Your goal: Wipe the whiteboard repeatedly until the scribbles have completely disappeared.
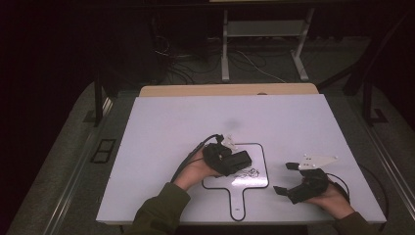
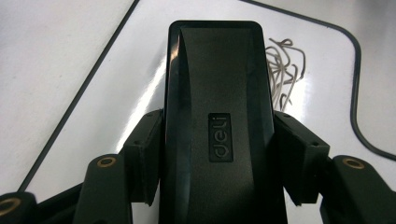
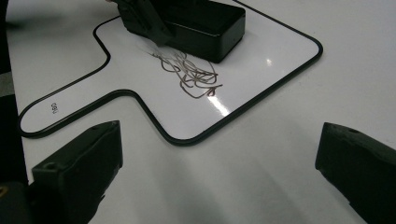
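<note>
The black eraser block (image 2: 217, 126), marked "deli", sits on the small handled whiteboard (image 1: 258, 169), just beside a tangle of dark scribbles (image 3: 191, 74). The left tongs (image 1: 226, 159) are clamped across its 2 long sides, the jaws pressing it from either flank, as the left gripper view shows. The scribbles lie off one front corner of the block, partly under its edge.

The step in hand looks like wiping the marks away. To do it well, keep the block flat on the board so its whole underside rubs, hold the clamp firm so it does not twist, and sweep fully across the tangle rather than dabbing at its edge.

The right tongs (image 1: 289, 178) hover over the white surface (image 1: 171, 122), near the board's corner, jaws well apart and empty. They could steady the board's handle if it slides.
</note>
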Available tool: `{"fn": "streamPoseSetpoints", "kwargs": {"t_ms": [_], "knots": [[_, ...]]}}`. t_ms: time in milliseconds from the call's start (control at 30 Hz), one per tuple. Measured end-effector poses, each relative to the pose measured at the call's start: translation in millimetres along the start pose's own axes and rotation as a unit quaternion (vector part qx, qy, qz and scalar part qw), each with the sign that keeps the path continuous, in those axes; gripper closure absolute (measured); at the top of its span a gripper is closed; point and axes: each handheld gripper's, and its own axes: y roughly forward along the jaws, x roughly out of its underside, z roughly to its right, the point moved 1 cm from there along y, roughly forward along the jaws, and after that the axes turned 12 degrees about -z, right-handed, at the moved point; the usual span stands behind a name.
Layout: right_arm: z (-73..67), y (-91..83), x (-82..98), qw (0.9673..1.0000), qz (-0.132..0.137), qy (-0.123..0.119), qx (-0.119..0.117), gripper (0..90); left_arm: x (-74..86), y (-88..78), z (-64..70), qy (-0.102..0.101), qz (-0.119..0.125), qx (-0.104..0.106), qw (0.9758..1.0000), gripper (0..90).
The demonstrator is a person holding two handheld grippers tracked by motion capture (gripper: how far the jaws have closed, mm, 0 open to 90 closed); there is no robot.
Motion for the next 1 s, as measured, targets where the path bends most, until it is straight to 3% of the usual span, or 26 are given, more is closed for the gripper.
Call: {"fn": "streamPoseSetpoints", "kwargs": {"t_ms": [100,267,367,433,667,700,733,1000], "knots": [[0.0,0.0,0.0,1.0000,0.000,0.000,0.000,0.0,-2.0,1.2,2.7,0.001,0.001,0.005,1.0000,38.9],[-0.2,0.0,-0.1,1.0000,-0.001,0.000,0.000,0.0,-7.1,3.5,17.8,0.030,-0.008,0.008,0.9995,39.3],[-0.5,0.2,-0.1,1.0000,-0.001,0.001,0.001,0.0,-9.9,4.6,26.3,0.038,-0.011,-0.003,0.9992,39.3],[-0.7,0.2,-0.1,1.0000,-0.001,0.001,0.001,0.0,-10.1,4.6,22.8,0.037,-0.013,-0.002,0.9992,39.4],[-0.5,0.1,0.0,1.0000,-0.002,0.000,0.002,0.0,-11.1,5.5,3.1,0.000,-0.004,-0.020,0.9998,39.4],[-0.3,0.1,0.0,1.0000,-0.002,0.000,0.001,0.0,-11.4,5.5,3.0,0.000,-0.005,-0.020,0.9998,39.4],[-0.3,0.2,0.0,1.0000,-0.002,0.000,0.001,0.0,-12.3,4.6,1.5,0.021,-0.011,-0.030,0.9993,39.4],[-0.7,0.4,-0.1,1.0000,-0.003,0.001,0.002,0.0,-16.1,7.8,26.5,0.036,-0.015,-0.011,0.9992,39.4]]}}
